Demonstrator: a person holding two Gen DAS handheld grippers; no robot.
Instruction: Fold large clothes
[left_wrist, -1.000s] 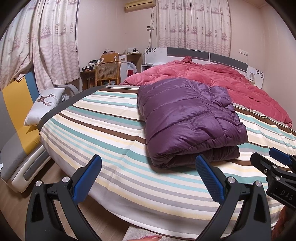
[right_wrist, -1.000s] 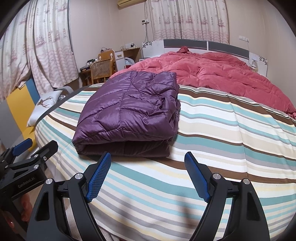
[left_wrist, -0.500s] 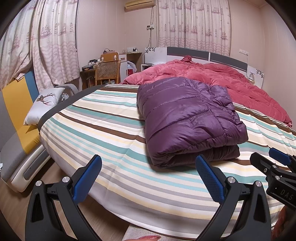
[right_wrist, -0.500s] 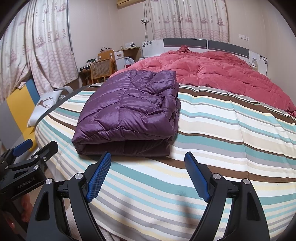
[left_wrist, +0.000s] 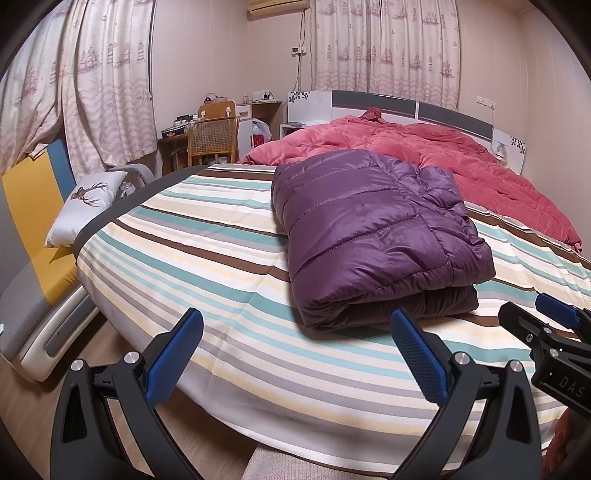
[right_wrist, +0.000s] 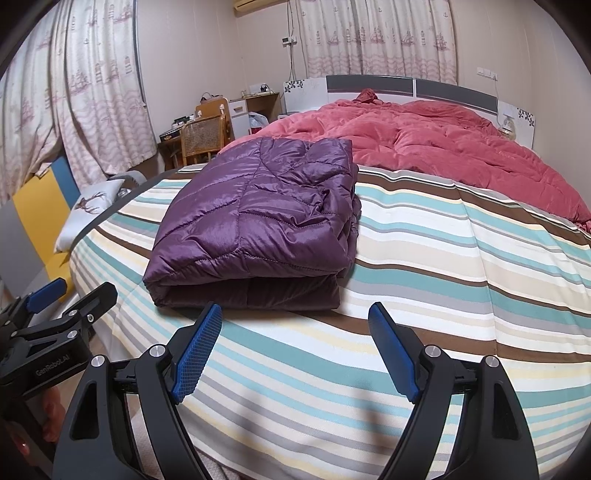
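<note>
A purple quilted down jacket (left_wrist: 373, 236) (right_wrist: 258, 221) lies folded into a thick rectangle on the striped bedsheet (left_wrist: 207, 280) (right_wrist: 461, 266). My left gripper (left_wrist: 295, 328) hovers open over the bed's near edge, short of the jacket's folded front, with nothing between its blue pads. My right gripper (right_wrist: 295, 325) stands open just in front of the jacket's near edge, also holding nothing. Each gripper shows at the edge of the other's view: the right gripper (left_wrist: 554, 325) at the far right, the left gripper (right_wrist: 62, 295) at the far left.
A rumpled red duvet (left_wrist: 424, 155) covers the far half of the bed up to the headboard (left_wrist: 406, 105). To the left stand a yellow and grey lounger (left_wrist: 33, 221) with a deer pillow (left_wrist: 85, 206), a cane chair (left_wrist: 212, 142) and a desk. Curtains hang behind.
</note>
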